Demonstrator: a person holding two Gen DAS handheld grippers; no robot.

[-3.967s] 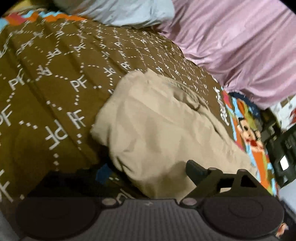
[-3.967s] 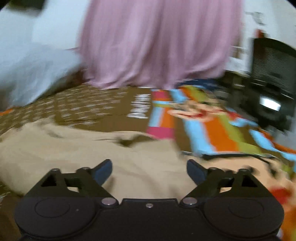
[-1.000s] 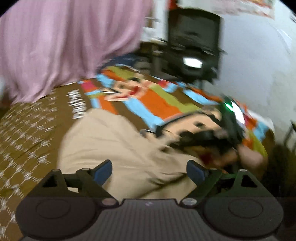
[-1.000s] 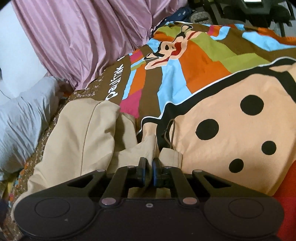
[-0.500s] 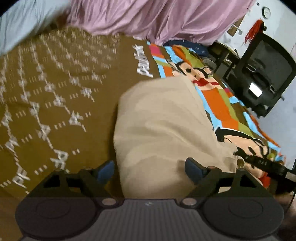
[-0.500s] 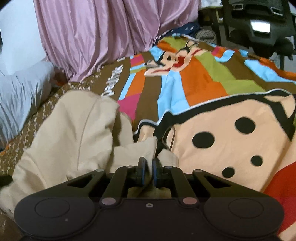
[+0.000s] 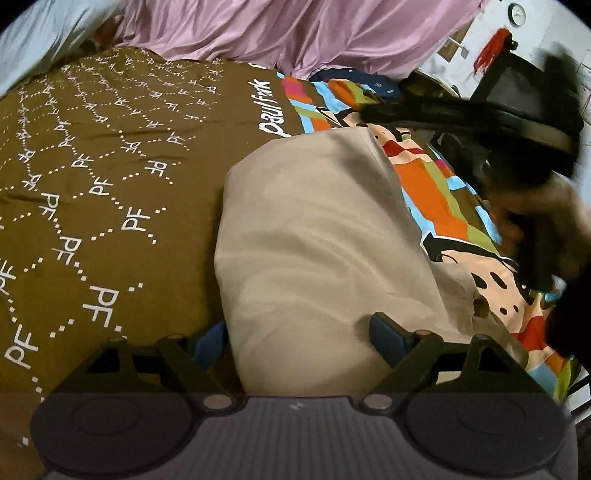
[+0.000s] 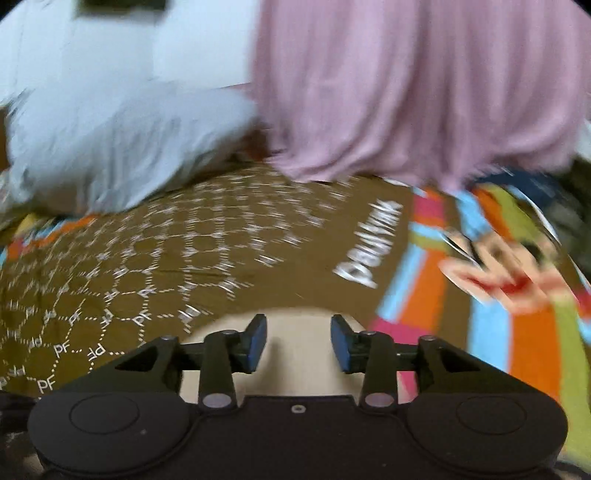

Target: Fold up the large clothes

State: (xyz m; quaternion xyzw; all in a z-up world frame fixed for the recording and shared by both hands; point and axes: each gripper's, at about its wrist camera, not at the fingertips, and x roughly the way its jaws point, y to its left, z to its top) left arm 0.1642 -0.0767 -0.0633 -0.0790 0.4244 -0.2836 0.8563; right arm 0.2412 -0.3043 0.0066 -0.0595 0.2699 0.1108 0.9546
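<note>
A beige garment [image 7: 317, 236] lies folded in a thick bundle on the bed. My left gripper [image 7: 299, 339] is open, its fingers either side of the bundle's near edge; the left fingertip [image 7: 210, 341] is partly hidden by the cloth. In the blurred right wrist view my right gripper [image 8: 298, 341] is open and empty, just above the beige garment [image 8: 295, 365]. The right gripper shows as a dark blur [image 7: 524, 177] at the right of the left wrist view, above the garment's far side.
The bed has a brown patterned cover [image 7: 92, 177] and a colourful cartoon section [image 7: 436, 192]. A pink curtain [image 7: 295, 33] hangs behind, a grey pillow [image 8: 110, 144] lies at the bed's head, and a black office chair [image 7: 524, 88] stands at the right.
My right gripper has let go of the garment, opened, and swung up and left. My left gripper has come lower and closer over the bundle's near edge.
</note>
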